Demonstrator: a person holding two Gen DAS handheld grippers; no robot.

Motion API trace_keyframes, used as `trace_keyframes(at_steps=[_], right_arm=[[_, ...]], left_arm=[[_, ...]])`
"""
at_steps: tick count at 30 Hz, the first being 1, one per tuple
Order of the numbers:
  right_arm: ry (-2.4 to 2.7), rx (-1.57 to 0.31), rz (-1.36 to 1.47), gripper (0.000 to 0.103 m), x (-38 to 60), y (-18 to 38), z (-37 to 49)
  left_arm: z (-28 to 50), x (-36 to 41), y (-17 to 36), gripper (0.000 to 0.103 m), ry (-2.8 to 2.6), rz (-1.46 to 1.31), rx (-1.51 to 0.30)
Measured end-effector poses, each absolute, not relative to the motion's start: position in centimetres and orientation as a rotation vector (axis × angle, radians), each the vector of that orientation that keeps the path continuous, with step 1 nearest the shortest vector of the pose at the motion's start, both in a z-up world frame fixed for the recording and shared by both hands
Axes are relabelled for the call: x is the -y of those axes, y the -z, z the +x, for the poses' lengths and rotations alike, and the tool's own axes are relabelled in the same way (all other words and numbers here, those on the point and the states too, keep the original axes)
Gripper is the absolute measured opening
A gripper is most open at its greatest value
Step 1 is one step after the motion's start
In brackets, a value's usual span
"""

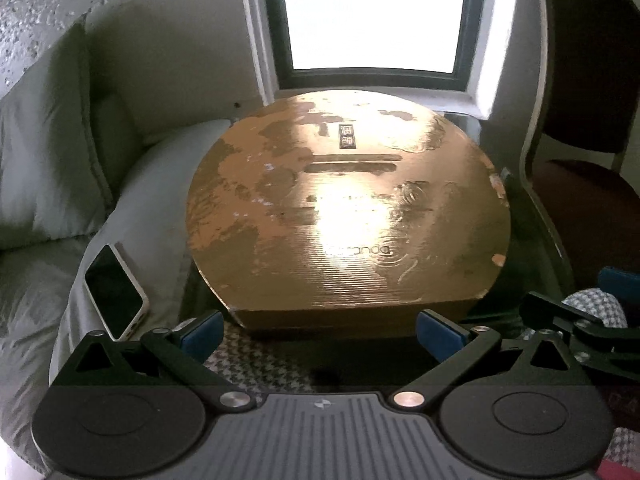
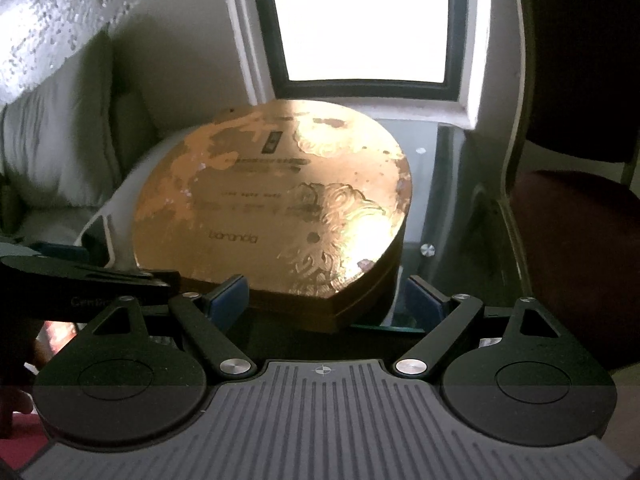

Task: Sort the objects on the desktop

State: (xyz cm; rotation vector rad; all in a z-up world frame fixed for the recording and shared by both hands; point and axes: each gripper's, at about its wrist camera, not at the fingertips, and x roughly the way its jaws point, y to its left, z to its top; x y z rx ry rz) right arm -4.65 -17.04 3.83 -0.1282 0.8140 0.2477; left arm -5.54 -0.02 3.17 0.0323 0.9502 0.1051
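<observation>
A round gold box (image 1: 348,208) with a worn, shiny lid and a flat front edge lies on a glass table (image 2: 436,184) below a window. My left gripper (image 1: 320,334) is open just in front of the box's front edge, its blue pads (image 1: 200,334) wide apart and gripping nothing. My right gripper (image 2: 326,300) is also open, at the near right corner of the gold box (image 2: 272,208); its pads (image 2: 422,300) flank that corner without pressing on it. A phone (image 1: 114,292) with a dark screen and pale case lies on a white pillow (image 1: 160,200) left of the box.
A houndstooth cloth (image 1: 256,360) lies under the box's front edge. A dark red chair (image 2: 576,208) stands close on the right. Pale cushions (image 1: 44,160) and a wall are on the left. The window (image 1: 376,16) is straight behind the table.
</observation>
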Motion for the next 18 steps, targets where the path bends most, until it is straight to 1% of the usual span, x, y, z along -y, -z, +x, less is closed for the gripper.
trace_keyframes(at_steps=[18], right_arm=[[-0.238, -0.857, -0.093, 0.09, 18.2, -2.8, -3.2]], left_arm=[[-4.2, 0.5, -2.2, 0.102, -0.112, 0.045, -1.011]])
